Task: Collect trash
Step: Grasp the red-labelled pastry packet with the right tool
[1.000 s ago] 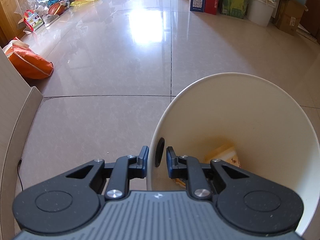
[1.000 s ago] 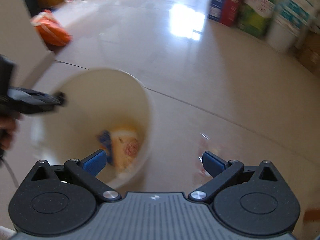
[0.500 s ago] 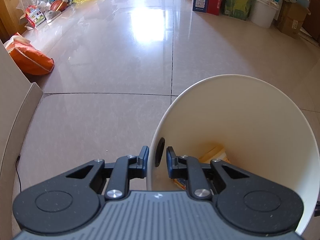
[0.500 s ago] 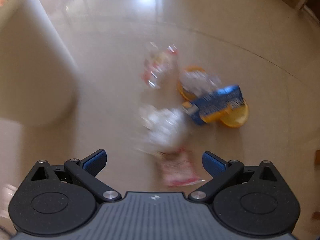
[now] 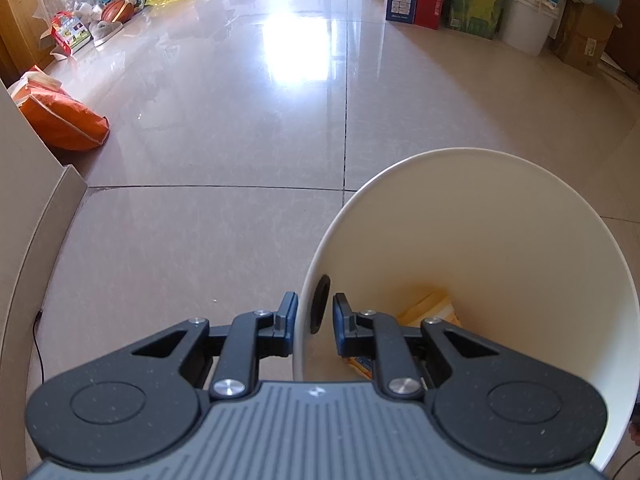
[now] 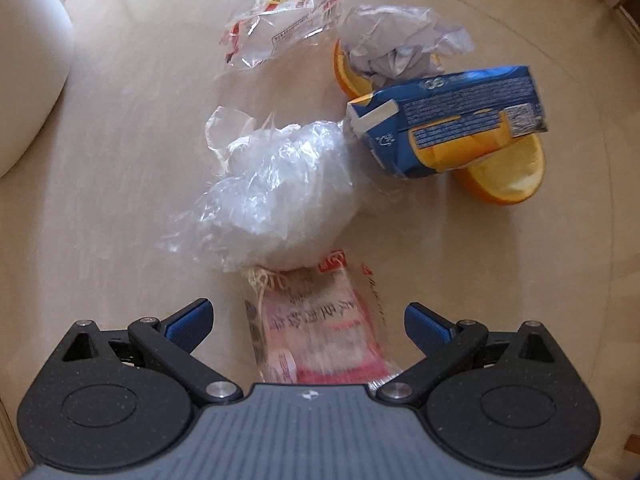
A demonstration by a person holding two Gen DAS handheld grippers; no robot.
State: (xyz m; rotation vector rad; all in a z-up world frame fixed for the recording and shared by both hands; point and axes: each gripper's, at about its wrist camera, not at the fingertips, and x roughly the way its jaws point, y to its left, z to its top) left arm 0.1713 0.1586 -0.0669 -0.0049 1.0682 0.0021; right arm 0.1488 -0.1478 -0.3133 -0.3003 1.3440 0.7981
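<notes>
Glossy beige floor tiles [image 5: 224, 248] run away from you toward stacked cartons and a white pail [image 5: 524, 28] along the far wall, with an orange sack [image 5: 60, 118] lying far off at the left. Your left claw [image 5: 314, 316] is closed on the near wall of the cream trash bin [image 5: 500, 248], one finger outside and one inside, right by the dark handle hole; yellow packaging lies in the bin's bottom. Your right claw [image 6: 306, 322] hangs wide open and empty above the litter on the floor, its blue pads straddling a pink snack wrapper [image 6: 320, 328] directly below. Just beyond that wrapper sits a crumpled clear plastic bag [image 6: 276, 196], touching its far end. To the right, a blue carton [image 6: 448, 120] rests over orange peel halves [image 6: 504, 176], with crumpled white paper [image 6: 396, 46] behind it. A clear printed wrapper [image 6: 280, 20] lies farthest, toward the left. From the right wrist view, the bin's pale wall [image 6: 28, 72] fills the far left edge.
</notes>
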